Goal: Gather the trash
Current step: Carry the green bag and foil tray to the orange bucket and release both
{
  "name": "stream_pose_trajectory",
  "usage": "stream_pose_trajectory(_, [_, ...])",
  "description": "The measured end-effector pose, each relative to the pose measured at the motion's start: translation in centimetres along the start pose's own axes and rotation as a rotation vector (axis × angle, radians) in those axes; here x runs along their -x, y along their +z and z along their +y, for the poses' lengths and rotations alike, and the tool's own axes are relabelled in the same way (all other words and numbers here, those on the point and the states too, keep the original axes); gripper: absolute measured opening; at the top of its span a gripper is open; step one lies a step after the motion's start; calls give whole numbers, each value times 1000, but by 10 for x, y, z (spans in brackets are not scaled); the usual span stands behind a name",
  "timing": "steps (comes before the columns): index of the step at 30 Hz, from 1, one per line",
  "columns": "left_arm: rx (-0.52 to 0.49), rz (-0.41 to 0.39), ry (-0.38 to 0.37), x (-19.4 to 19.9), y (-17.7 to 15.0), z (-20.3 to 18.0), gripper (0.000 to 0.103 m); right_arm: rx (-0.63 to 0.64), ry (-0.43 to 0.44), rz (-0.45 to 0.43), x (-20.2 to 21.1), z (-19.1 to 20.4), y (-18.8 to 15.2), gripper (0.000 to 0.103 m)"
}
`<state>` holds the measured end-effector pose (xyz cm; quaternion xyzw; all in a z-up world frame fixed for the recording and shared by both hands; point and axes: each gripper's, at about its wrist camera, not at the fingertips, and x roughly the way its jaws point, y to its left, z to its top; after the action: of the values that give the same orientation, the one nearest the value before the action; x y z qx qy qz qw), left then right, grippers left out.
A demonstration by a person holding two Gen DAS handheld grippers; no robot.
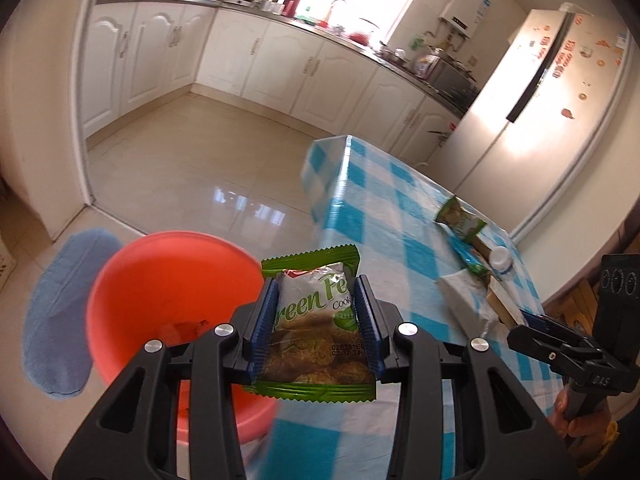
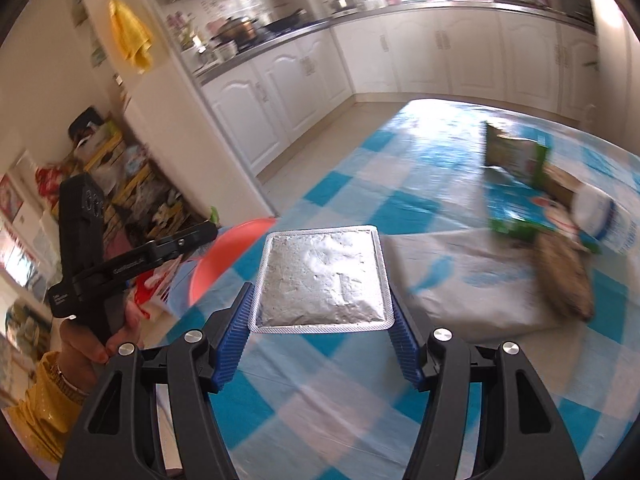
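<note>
My left gripper (image 1: pixel 316 320) is shut on a green cookie packet (image 1: pixel 316 332) and holds it in the air at the table's edge, beside the rim of a red plastic basin (image 1: pixel 160 292). The basin stands on the floor to the left of the table and also shows in the right wrist view (image 2: pixel 228 252). My right gripper (image 2: pixel 320 312) is shut on a silver foil packet (image 2: pixel 322 280) above the checked tablecloth. It also shows at the right in the left wrist view (image 1: pixel 536 322).
On the blue-and-white checked table (image 1: pixel 400 208) lie a green wrapper (image 1: pixel 460 216), a blue wrapper (image 1: pixel 466 254), a white bottle (image 1: pixel 502 262), white tissue (image 1: pixel 466 292) and a brown piece (image 2: pixel 564 276). A blue mat (image 1: pixel 60 304) lies on the floor. Cabinets and a fridge stand behind.
</note>
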<state>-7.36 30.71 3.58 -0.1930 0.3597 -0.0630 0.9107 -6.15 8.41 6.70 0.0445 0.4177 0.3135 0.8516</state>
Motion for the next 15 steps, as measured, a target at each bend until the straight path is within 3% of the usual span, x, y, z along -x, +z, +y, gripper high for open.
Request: stream_pose_trajectory(15, [98, -9, 145, 17, -7, 63, 41, 218, 100, 136, -76, 89, 29, 64])
